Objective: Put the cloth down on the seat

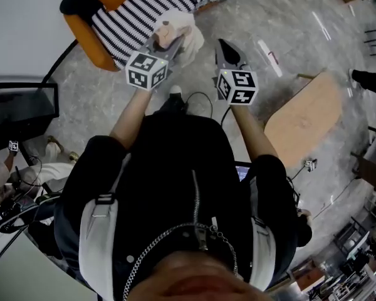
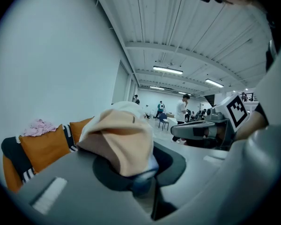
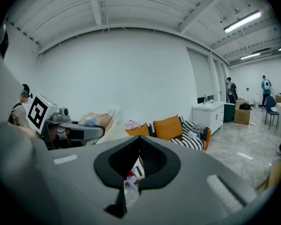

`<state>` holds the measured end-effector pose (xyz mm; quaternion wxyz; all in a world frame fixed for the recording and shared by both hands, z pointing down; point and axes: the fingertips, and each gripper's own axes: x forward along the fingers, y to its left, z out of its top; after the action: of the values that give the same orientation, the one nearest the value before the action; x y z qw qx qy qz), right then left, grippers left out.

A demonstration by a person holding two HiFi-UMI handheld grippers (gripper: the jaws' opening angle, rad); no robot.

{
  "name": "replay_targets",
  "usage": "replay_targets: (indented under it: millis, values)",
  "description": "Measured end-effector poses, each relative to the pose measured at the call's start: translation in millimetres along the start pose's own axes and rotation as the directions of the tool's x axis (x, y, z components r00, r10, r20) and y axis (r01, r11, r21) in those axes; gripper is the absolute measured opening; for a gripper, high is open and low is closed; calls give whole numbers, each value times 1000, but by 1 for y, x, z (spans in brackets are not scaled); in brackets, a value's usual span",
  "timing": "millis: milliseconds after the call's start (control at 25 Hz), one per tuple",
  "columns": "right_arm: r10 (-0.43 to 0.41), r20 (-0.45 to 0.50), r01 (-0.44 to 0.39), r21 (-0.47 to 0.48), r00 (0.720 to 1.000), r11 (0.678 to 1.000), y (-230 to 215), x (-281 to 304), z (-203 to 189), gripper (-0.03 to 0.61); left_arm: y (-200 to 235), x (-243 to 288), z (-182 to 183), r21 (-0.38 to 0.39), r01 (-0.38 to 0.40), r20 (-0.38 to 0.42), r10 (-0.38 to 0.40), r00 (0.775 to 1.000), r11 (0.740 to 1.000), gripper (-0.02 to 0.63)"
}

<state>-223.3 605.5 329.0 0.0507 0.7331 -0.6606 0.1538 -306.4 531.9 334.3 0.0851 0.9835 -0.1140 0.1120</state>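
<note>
A cream and peach cloth (image 1: 177, 29) hangs bunched from my left gripper (image 1: 165, 41), which is shut on it just in front of the sofa. In the left gripper view the cloth (image 2: 119, 137) fills the space between the jaws of the left gripper (image 2: 141, 175). The sofa's seat (image 1: 141, 10) is black-and-white striped, with orange sides (image 1: 91, 47). My right gripper (image 1: 227, 47) is held to the right of the left one, over the floor, shut with nothing in it. Through its jaws (image 3: 132, 170) I see the sofa (image 3: 189, 134) ahead.
A pink garment (image 3: 132, 124) lies on the sofa back beside an orange cushion (image 3: 167, 127). A pale wooden tabletop (image 1: 307, 115) is at the right and a dark monitor (image 1: 19, 108) at the left. A white cabinet (image 3: 208, 116) stands past the sofa. People (image 2: 180, 109) stand far off.
</note>
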Motion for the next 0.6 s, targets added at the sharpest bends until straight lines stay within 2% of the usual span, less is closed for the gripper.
replay_targets:
  millis: [600]
  values:
    - [-9,-3,9,-1,1000,1000,-10,65,24,-6,58,41,19,0,27,-8,-27,1000,1000,63]
